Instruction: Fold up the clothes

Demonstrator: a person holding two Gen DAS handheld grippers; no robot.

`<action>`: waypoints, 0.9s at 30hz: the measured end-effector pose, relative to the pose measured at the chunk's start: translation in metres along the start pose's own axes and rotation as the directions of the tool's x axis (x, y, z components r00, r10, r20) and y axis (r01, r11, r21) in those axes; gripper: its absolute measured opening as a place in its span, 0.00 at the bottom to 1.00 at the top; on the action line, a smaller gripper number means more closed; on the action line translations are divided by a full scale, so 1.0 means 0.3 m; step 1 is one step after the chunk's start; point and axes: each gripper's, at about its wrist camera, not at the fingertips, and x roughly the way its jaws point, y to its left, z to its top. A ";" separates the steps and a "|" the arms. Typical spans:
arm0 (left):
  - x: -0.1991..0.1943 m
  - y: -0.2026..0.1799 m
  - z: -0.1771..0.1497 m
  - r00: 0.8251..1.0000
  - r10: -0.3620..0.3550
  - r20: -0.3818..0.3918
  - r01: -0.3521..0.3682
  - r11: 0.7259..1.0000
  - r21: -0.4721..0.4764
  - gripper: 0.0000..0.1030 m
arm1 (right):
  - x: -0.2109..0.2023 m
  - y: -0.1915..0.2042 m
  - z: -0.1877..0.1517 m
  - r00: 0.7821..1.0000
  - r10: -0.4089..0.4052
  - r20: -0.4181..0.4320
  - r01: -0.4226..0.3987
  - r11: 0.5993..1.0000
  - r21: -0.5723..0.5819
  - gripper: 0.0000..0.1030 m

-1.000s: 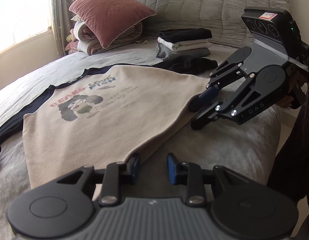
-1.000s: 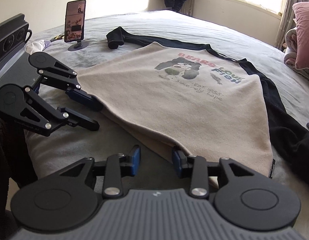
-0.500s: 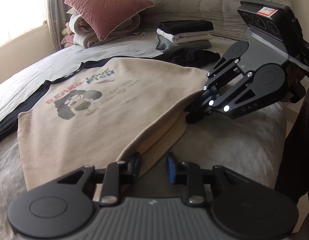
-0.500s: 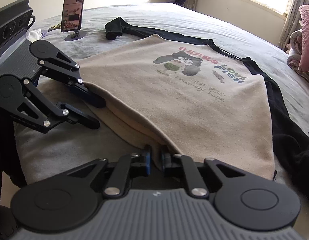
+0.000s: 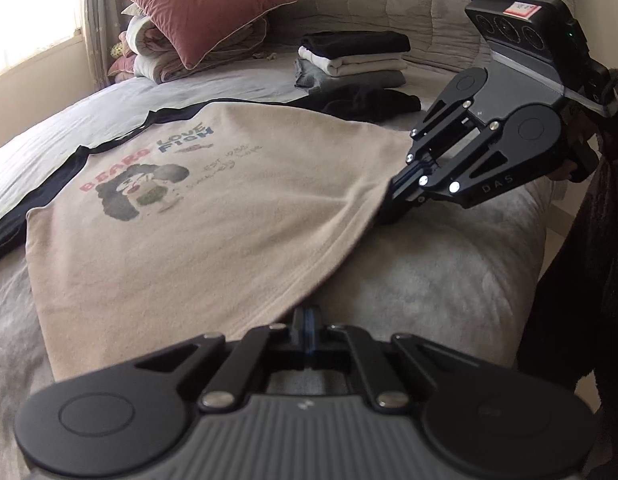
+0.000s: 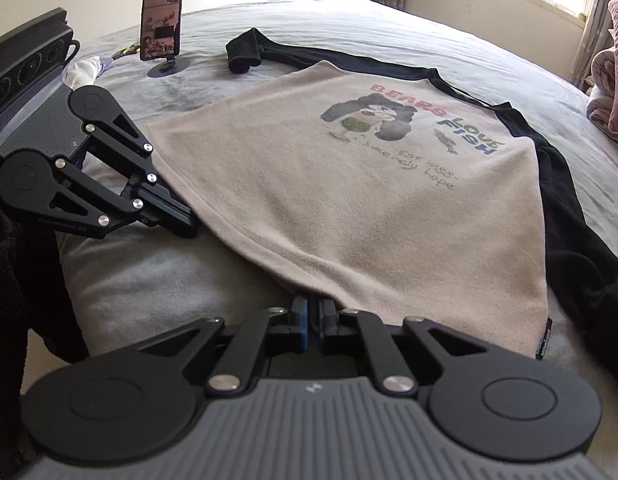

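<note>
A beige sweatshirt [image 5: 197, 216] with black sleeves and a bear print lies face up on the grey bed; it also shows in the right wrist view [image 6: 369, 184]. My left gripper [image 5: 307, 316] is shut on the sweatshirt's bottom hem and also appears in the right wrist view [image 6: 185, 226]. My right gripper [image 6: 311, 312] is shut on the same hem further along, and appears in the left wrist view [image 5: 389, 210]. The hem is lifted slightly off the bed between them.
A stack of folded clothes [image 5: 353, 60] and a loose black garment [image 5: 373, 102] lie behind the sweatshirt. A pink pillow on bedding [image 5: 197, 4] sits by the headboard. A phone on a stand [image 6: 163, 20] stands at the bed's far side. The bed edge [image 5: 541, 240] is near.
Both grippers were open at the hem a second ago. The right one closed on it first, then the left. The hem has risen and pulled taut.
</note>
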 end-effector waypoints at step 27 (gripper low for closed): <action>0.064 0.092 0.117 0.996 -0.068 0.062 0.079 0.978 -0.195 0.34 | -0.217 -0.329 -0.125 0.939 -0.334 0.087 0.273 0.874 0.402 0.40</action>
